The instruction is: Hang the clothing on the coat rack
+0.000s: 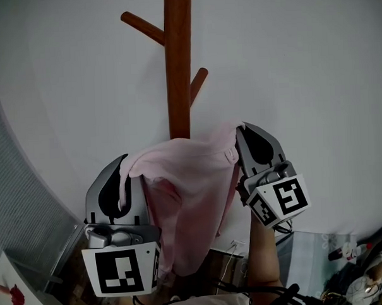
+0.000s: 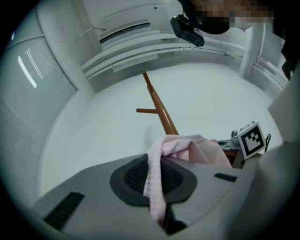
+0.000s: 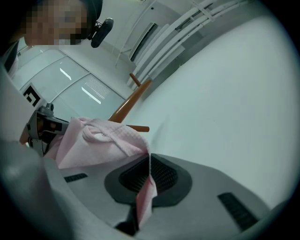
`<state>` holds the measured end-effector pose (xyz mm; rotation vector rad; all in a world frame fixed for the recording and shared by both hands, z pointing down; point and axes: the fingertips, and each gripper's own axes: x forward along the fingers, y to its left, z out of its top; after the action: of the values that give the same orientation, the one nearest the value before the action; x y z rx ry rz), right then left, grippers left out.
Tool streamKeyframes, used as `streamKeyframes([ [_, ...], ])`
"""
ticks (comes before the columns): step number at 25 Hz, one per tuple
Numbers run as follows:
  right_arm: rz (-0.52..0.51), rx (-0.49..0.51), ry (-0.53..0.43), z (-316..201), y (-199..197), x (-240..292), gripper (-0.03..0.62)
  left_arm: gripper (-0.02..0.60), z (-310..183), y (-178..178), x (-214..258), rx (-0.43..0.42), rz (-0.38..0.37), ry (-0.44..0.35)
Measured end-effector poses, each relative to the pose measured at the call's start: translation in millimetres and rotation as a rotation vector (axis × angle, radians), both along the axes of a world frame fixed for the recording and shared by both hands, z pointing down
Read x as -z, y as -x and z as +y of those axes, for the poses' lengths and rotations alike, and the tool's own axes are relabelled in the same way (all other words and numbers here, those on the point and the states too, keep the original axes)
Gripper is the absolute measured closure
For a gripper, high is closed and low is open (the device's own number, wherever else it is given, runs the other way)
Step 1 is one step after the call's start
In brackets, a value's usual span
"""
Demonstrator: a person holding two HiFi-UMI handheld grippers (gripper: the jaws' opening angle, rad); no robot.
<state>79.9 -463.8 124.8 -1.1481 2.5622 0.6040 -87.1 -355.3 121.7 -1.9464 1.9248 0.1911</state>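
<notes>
The pink garment (image 1: 187,180) hangs spread between both grippers, in front of the wooden coat rack (image 1: 179,67) and below its pegs (image 1: 144,27). The left gripper (image 1: 124,174) is clamped on one edge, the right gripper (image 1: 246,146) on the other. A white wall (image 1: 301,62) stands behind.

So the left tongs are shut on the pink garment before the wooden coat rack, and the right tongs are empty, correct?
The right tongs are not empty: the right gripper view shows them shut on the pink garment too. The left tongs are indeed shut on it, before the wooden coat rack.
</notes>
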Motion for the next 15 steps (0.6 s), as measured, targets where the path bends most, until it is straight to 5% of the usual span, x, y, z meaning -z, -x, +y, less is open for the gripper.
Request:
streamKeyframes([
  [15, 0.015, -0.052, 0.075, 21, -4, -40, 0.569, 0.558, 0, -4, -51, -0.060, -0.020, 0.077],
])
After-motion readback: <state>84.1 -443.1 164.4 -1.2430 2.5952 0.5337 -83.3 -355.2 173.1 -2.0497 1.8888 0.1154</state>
